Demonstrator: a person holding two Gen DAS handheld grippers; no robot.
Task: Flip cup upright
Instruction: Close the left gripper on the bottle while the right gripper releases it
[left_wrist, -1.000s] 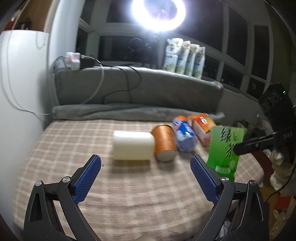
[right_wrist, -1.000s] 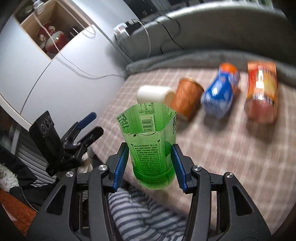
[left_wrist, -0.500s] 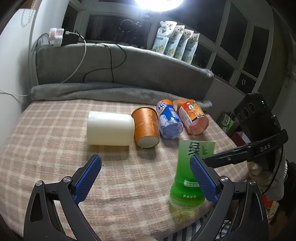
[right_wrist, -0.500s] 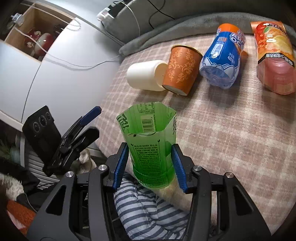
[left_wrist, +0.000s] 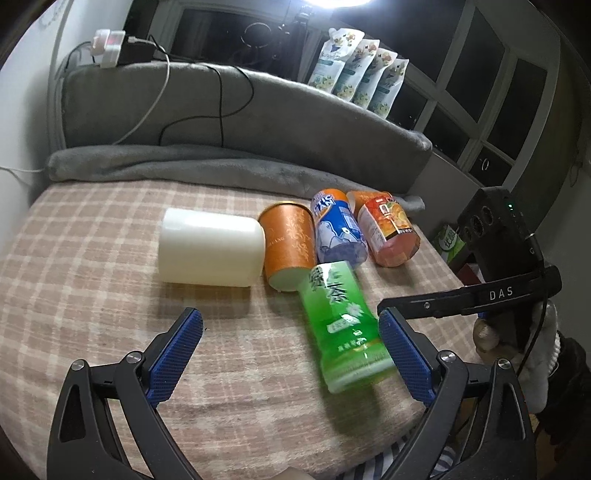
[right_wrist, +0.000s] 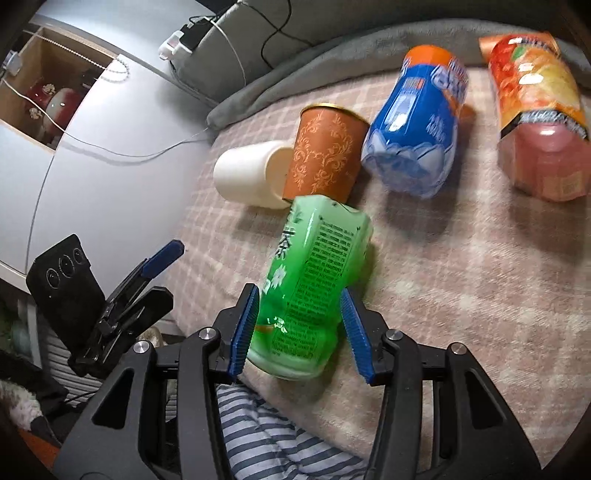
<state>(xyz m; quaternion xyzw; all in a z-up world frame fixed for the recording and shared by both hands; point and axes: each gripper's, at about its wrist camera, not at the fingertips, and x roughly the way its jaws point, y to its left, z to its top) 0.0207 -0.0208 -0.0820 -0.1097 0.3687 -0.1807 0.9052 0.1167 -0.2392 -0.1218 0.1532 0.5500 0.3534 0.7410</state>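
Checked cloth (left_wrist: 92, 280) covers the surface that carries every container.

Right wrist view: the right gripper (right_wrist: 301, 328) stands at the near edge of the cloth, over striped fabric (right_wrist: 273, 435). Its jaws are spread. The left blue pad touches or nearly touches the green cup (right_wrist: 314, 288); the right pad stands apart from it. This view alone shows the white cabinet (right_wrist: 110, 155) and its open shelf on the left.

Left wrist view: the left gripper (left_wrist: 290, 354) has its jaws spread wide, with nothing between the pads. The green cup (left_wrist: 341, 325) lies just beside the right pad. This view alone shows the dark windows and the row of pouches (left_wrist: 356, 79) on the sill.

Green cup: it is tilted or lying over, not upright, near the near edge of the cloth. Its long axis runs from that edge toward the far edge. The rounded, narrower end points to the near edge. The far end reaches the orange cup (right_wrist: 325, 155); whether they touch cannot be told.

Farther back, four containers lie on their sides in a row: white cup (left_wrist: 210, 253), orange cup, blue bottle (right_wrist: 417, 133), orange-red bottle (right_wrist: 535, 118). A grey cushion (left_wrist: 221, 110) borders the far edge.
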